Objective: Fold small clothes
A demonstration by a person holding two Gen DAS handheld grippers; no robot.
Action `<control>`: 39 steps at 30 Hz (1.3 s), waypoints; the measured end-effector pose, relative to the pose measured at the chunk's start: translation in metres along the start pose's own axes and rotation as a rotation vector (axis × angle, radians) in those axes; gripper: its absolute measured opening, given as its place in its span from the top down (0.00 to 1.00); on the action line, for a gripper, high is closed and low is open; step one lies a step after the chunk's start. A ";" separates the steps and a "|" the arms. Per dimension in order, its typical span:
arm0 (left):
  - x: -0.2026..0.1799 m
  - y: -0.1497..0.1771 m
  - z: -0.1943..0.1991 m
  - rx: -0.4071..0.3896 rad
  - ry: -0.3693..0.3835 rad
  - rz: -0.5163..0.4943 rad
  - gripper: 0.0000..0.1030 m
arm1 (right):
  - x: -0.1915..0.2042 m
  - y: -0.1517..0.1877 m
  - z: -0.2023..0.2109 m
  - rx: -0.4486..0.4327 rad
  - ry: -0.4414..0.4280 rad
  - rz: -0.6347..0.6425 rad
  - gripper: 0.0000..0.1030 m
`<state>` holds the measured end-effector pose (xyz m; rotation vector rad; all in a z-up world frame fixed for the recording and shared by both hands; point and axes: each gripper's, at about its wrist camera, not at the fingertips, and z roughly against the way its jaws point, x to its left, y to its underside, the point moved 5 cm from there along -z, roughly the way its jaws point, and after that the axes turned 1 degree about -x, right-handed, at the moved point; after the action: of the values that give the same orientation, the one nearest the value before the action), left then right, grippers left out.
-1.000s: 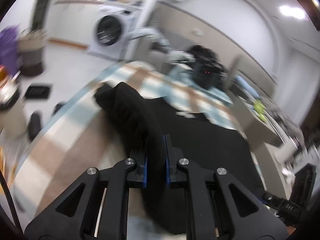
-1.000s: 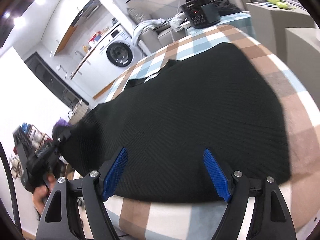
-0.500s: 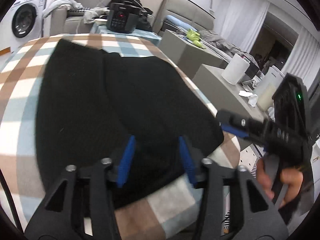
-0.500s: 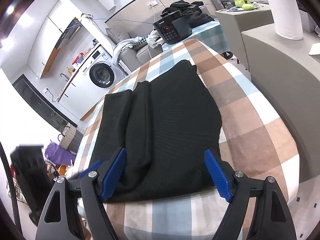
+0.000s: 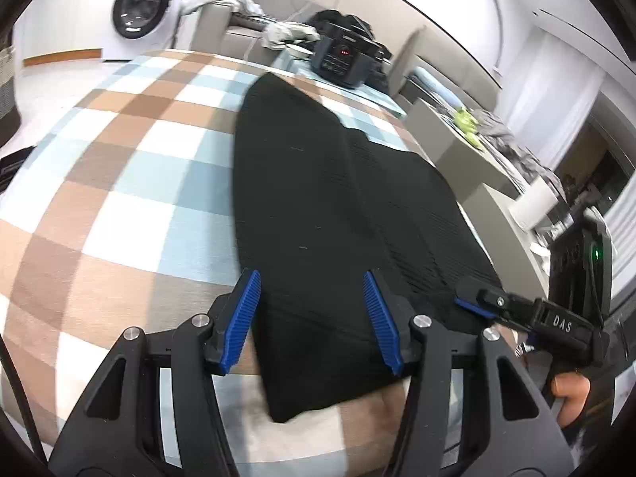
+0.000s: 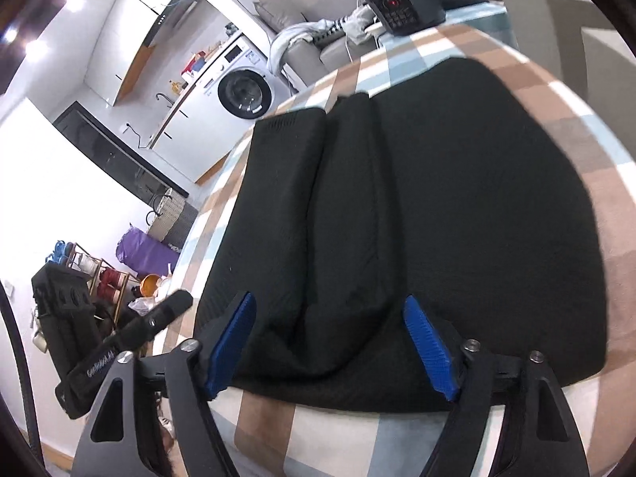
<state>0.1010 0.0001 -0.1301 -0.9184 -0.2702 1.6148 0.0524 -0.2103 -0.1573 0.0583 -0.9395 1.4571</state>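
Observation:
A black knit garment point(image 5: 342, 214) lies on the checked tablecloth point(image 5: 131, 167), its left side folded over the middle. It also shows in the right wrist view point(image 6: 457, 206). My left gripper point(image 5: 314, 318) is open and empty over the garment's near hem. My right gripper point(image 6: 334, 342) is open and empty over the near hem too, its jaws wide apart. The right gripper also shows at the right of the left wrist view point(image 5: 477, 302). The left gripper shows at the lower left of the right wrist view point(image 6: 167, 310).
A black appliance point(image 5: 342, 59) stands at the table's far end. A washing machine point(image 5: 143, 8) and a sofa with laundry point(image 5: 242, 12) lie beyond. Grey side tables point(image 5: 449, 147) stand to the right. A purple bag point(image 6: 147, 250) and a shoe rack point(image 6: 91, 270) are on the floor to the left.
My left gripper carried a garment flap over the middle, let go and opened. Both grippers now hover open at the near hem.

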 end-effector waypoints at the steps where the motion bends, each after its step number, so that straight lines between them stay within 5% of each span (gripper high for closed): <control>1: 0.005 -0.001 0.002 -0.001 -0.005 0.006 0.50 | 0.000 0.001 0.001 0.002 0.007 0.003 0.30; 7: 0.021 0.000 0.000 0.006 -0.008 0.037 0.50 | 0.002 0.003 -0.010 0.035 0.038 0.025 0.50; 9: 0.026 0.000 0.001 0.006 -0.001 0.043 0.50 | 0.006 0.002 -0.015 0.033 0.075 0.061 0.76; 11: 0.023 0.001 0.003 0.001 0.000 0.041 0.50 | 0.011 0.000 -0.013 0.024 0.071 0.079 0.92; 17: 0.013 -0.003 0.007 -0.013 -0.001 0.032 0.50 | 0.026 -0.008 0.045 -0.127 0.069 0.082 0.93; 23: 0.002 -0.001 -0.006 0.011 -0.007 0.012 0.50 | -0.014 0.012 0.017 0.008 0.185 0.020 0.92; 30: -0.008 0.007 -0.012 0.036 -0.014 -0.018 0.50 | 0.004 0.001 0.045 -0.116 0.133 0.072 0.92; 37: -0.009 0.012 -0.021 0.071 -0.019 -0.033 0.49 | -0.013 0.011 0.021 -0.005 0.227 0.047 0.92; 39: -0.009 0.015 -0.024 0.072 -0.034 -0.053 0.48 | -0.011 0.007 0.023 -0.018 0.219 0.035 0.83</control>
<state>0.1061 -0.0198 -0.1520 -0.8224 -0.2565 1.5823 0.0370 -0.2307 -0.1521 -0.1295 -0.7772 1.4538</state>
